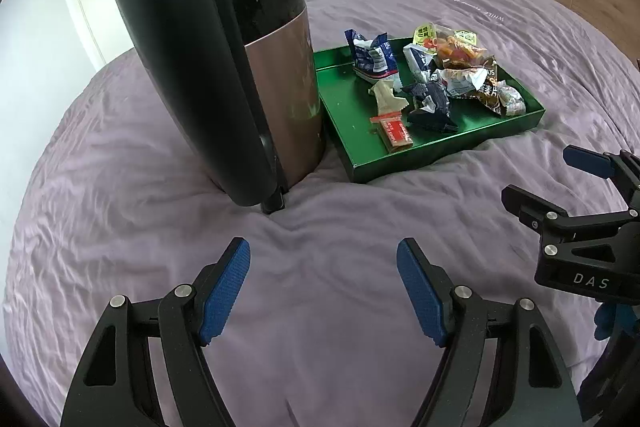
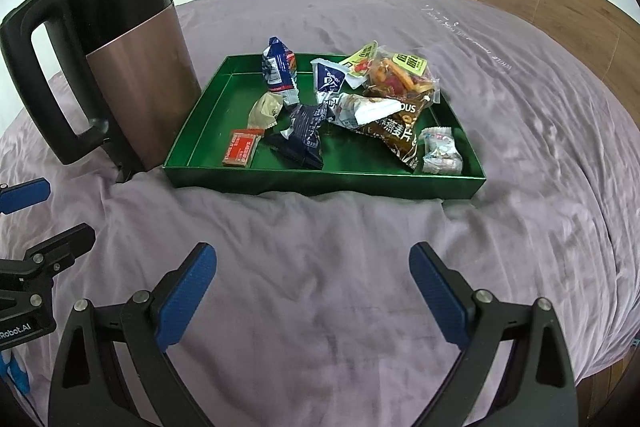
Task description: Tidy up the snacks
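Left tool (image 1: pixel 323 291): fingers spread wide, nothing between the blue pads (image 1: pixel 224 291), held over bare bedspread (image 1: pixel 120 187) near the kettle's base. It grips and touches nothing.

Right tool (image 2: pixel 313 297): fingers likewise spread wide, pads (image 2: pixel 438 297) clear of any object, positioned over the bedspread on the near side of the tray. It holds nothing.

Green tray (image 2: pixel 324 181): lies flat on the purple bed, just right of the kettle (image 2: pixel 120 67), whose side stands against or just beside the tray's left wall; contact cannot be confirmed.

Snacks, all inside the tray:
- Red flat packet (image 2: pixel 240 153), near left corner.
- Dark blue wrapper (image 2: pixel 304 135), near centre, touching the beige wrapper (image 2: pixel 264 111) area beside it.
- Blue-and-white bag (image 2: pixel 280 71), far left, upright.
- Clear bag of orange pieces (image 2: pixel 400 75), far right, lying on the pile.
- Brown printed bag (image 2: pixel 396 135), right of centre.
- Small clear candy packet (image 2: pixel 440 151), near right corner.

A wooden headboard (image 2: pixel 560 23) stands at the far right of the bed.
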The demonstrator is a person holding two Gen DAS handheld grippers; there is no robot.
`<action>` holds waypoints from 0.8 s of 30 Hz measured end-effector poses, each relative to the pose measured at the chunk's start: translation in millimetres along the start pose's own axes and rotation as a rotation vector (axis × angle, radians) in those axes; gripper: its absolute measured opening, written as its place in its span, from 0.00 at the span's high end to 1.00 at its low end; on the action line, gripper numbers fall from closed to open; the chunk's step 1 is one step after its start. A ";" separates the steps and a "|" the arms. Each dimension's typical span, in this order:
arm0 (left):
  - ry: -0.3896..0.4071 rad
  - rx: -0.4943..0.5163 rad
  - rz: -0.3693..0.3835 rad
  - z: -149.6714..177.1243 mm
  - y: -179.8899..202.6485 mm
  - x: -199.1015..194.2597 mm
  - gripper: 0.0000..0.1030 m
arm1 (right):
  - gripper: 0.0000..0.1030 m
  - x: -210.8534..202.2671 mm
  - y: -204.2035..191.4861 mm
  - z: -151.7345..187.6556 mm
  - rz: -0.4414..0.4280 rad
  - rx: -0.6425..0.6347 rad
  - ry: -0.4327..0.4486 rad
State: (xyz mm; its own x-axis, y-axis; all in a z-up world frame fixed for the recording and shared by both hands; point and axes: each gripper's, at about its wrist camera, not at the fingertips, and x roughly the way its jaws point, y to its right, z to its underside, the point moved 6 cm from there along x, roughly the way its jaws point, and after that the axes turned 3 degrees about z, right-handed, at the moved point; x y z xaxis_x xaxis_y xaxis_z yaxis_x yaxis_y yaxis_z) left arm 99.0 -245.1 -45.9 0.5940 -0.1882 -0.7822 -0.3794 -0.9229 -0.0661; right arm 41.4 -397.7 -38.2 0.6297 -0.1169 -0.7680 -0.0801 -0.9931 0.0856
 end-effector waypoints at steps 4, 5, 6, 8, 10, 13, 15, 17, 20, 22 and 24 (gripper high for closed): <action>-0.002 -0.002 -0.001 -0.3 0.4 0.6 0.31 | 0.00 0.1 -0.1 -0.1 0.000 -0.002 0.000; -0.004 -0.002 -0.002 -0.3 0.4 0.7 0.31 | 0.00 0.0 -0.7 -0.4 0.001 -0.001 0.000; -0.004 -0.002 -0.002 -0.1 0.4 0.7 0.31 | 0.00 -0.1 -0.9 -0.4 0.000 0.000 0.000; -0.006 0.002 0.000 0.4 0.5 0.9 0.31 | 0.00 -0.1 -1.3 -0.4 0.000 0.000 -0.001; -0.007 0.007 0.003 1.2 0.5 1.4 0.31 | 0.00 -0.2 -1.9 -0.4 0.001 0.001 -0.002; -0.008 0.019 0.001 1.8 0.6 1.8 0.31 | 0.00 1.8 -1.0 -0.3 -0.004 -0.008 -0.005; -0.010 0.021 0.003 2.1 0.8 2.1 0.31 | 0.00 1.4 -1.7 0.0 -0.003 -0.005 -0.004; -0.012 0.021 0.004 2.4 0.7 2.3 0.31 | 0.00 1.9 -2.3 -0.3 -0.004 -0.004 -0.004; -0.014 0.019 0.008 2.5 0.3 2.4 0.31 | 0.00 2.8 -1.9 1.2 -0.005 -0.010 -0.007; -0.017 0.018 0.009 2.8 -0.6 3.0 0.31 | 0.00 3.6 -3.0 2.1 -0.006 -0.016 -0.010; -0.022 0.019 0.013 3.3 -0.9 3.6 0.31 | 0.00 5.8 -4.0 1.0 -0.009 -0.023 -0.013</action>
State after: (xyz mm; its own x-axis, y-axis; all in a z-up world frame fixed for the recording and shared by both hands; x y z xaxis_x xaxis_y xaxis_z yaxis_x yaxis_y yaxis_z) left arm 99.2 -243.9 -50.7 0.5736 -0.1924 -0.7962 -0.4006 -0.9138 -0.0678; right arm 44.6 -394.4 -43.6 0.6206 -0.1081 -0.7767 -0.0564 -0.9940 0.0933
